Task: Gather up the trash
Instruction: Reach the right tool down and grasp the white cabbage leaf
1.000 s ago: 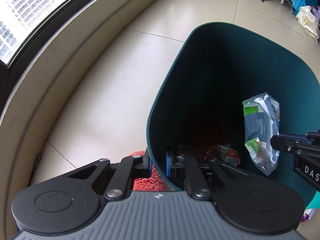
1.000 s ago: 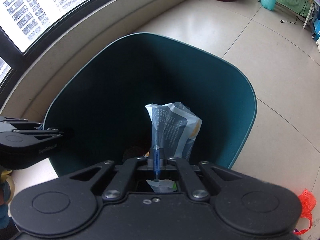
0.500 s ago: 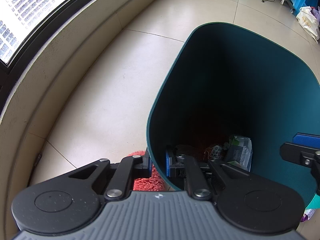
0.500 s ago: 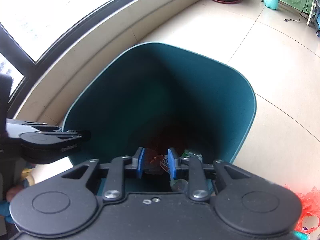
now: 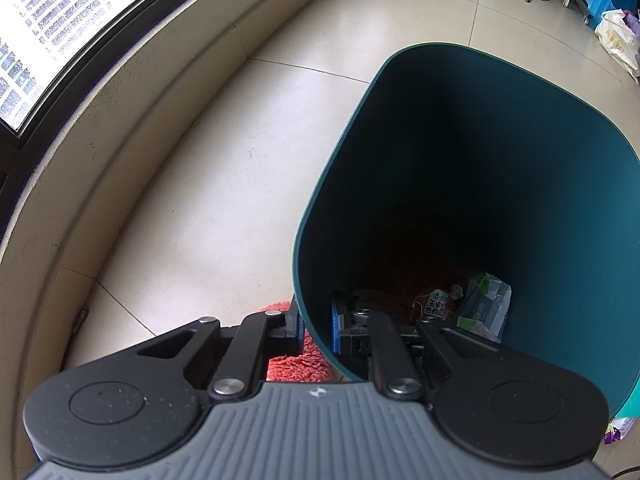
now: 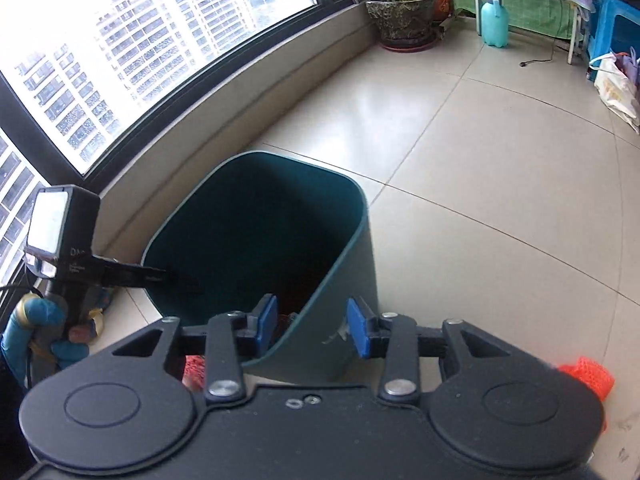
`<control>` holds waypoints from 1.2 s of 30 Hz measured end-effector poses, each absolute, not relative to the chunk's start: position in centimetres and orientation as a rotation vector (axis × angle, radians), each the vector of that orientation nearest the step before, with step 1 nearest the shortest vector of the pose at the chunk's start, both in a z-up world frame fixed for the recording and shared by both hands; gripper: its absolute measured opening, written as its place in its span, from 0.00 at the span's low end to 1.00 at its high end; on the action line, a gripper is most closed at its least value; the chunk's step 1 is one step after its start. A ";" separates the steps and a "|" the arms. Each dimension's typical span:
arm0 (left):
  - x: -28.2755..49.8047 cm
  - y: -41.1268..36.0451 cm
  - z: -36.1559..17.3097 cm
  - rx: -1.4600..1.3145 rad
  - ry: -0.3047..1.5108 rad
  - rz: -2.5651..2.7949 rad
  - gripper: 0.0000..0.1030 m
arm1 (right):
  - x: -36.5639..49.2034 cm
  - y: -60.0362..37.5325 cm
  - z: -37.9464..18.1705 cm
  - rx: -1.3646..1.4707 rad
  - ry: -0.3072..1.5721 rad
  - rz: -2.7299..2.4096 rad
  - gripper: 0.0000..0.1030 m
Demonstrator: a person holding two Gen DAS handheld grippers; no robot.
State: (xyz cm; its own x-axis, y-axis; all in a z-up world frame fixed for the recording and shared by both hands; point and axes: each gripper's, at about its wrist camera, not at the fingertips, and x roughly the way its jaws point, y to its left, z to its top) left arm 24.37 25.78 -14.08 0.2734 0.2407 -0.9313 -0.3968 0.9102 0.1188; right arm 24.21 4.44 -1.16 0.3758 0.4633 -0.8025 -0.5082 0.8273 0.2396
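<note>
The left gripper (image 5: 316,326) is clamped on the near rim of the green bin (image 5: 560,208). The right gripper (image 6: 312,326) is opening and holds nothing; wrappers (image 5: 480,308) lie inside the bin.

The tall dark-teal plastic bin (image 6: 256,240) stands open-mouthed, its upper interior free above the crumpled wrappers (image 5: 476,304) at the bottom. The left claw (image 5: 316,322) clamps its rim at 6 o'clock. Pale tiled floor (image 6: 500,168) lies bare toward 1 o'clock; the curved window sill (image 6: 224,112) walls off 10 o'clock.
</note>
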 end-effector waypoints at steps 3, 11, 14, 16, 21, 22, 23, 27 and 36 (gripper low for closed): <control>24.4 25.8 -14.1 -0.147 1.221 0.432 0.11 | 23.0 1.6 -2.2 -0.074 1.037 0.565 0.49; 24.4 25.8 -14.0 -0.146 1.222 0.435 0.11 | 21.9 -5.2 -9.0 -0.039 1.169 0.381 0.62; 24.4 25.8 -14.0 -0.146 1.222 0.436 0.11 | 22.1 -7.6 -12.3 -0.026 1.237 0.300 0.65; 24.4 25.7 -14.0 -0.149 1.223 0.437 0.11 | 22.5 -9.1 -14.6 -0.016 1.284 0.246 0.65; 24.4 25.7 -14.0 -0.144 1.222 0.437 0.11 | 23.1 -8.9 -20.4 0.047 1.365 0.170 0.73; 24.4 25.7 -14.0 -0.145 1.221 0.437 0.11 | 23.1 -9.0 -21.0 0.044 1.376 0.166 0.80; 24.4 25.7 -14.0 -0.144 1.221 0.437 0.11 | 23.1 -8.9 -21.6 0.036 1.386 0.162 0.87; 24.4 25.7 -14.0 -0.146 1.221 0.437 0.11 | 22.8 -8.8 -24.4 0.037 1.429 0.180 0.97; 24.5 25.2 -14.1 -0.125 1.220 0.446 0.11 | 22.7 -6.9 -30.6 -0.073 1.525 0.053 0.95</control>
State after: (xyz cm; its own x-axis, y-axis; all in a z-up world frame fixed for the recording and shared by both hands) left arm 24.45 25.17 -14.08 0.2696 0.2638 -0.9261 -0.3957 0.9071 0.1432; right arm 22.69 -6.94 -30.60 0.0457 -0.0111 -0.9989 -0.0804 0.9967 -0.0148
